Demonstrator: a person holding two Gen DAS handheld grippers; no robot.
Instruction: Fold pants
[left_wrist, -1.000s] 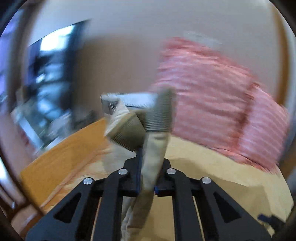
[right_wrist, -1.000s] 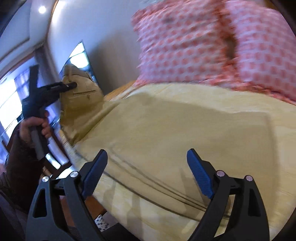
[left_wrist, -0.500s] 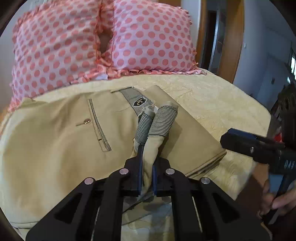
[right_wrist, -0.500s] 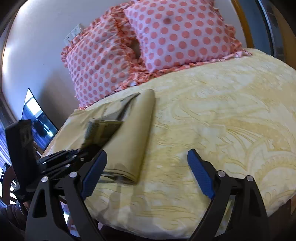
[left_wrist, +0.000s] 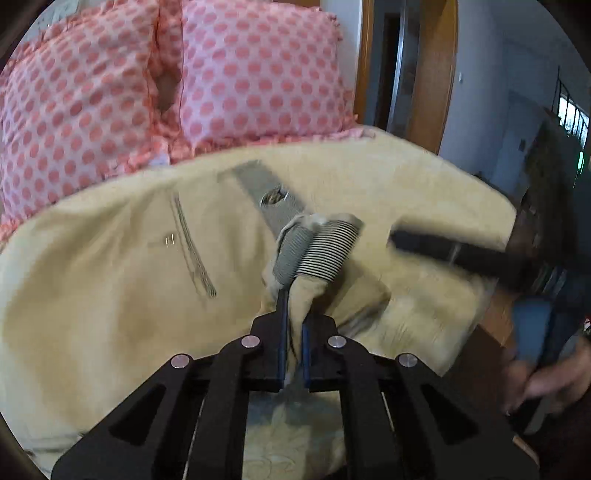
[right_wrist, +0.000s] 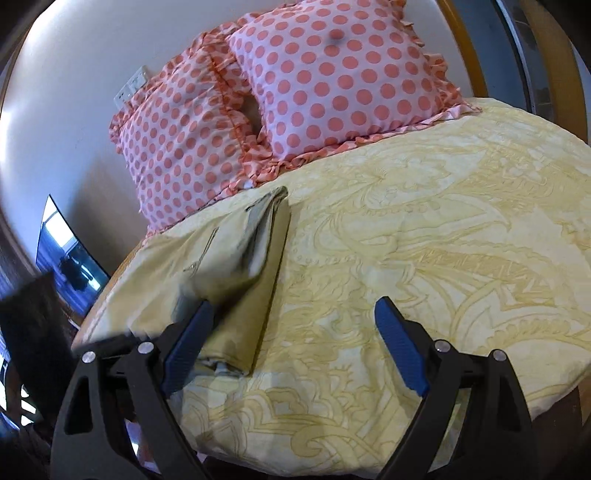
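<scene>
Pants (left_wrist: 122, 280) pinched in left claw (left_wrist: 293, 328); right claw (right_wrist: 291, 350) gapes beside folded edge.

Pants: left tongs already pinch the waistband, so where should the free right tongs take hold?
On the pants, grip the near corner of the folded right-hand edge. Approach from the bedspread side: the right tongs are open there, and that stacked edge is straight and exposed.
</scene>
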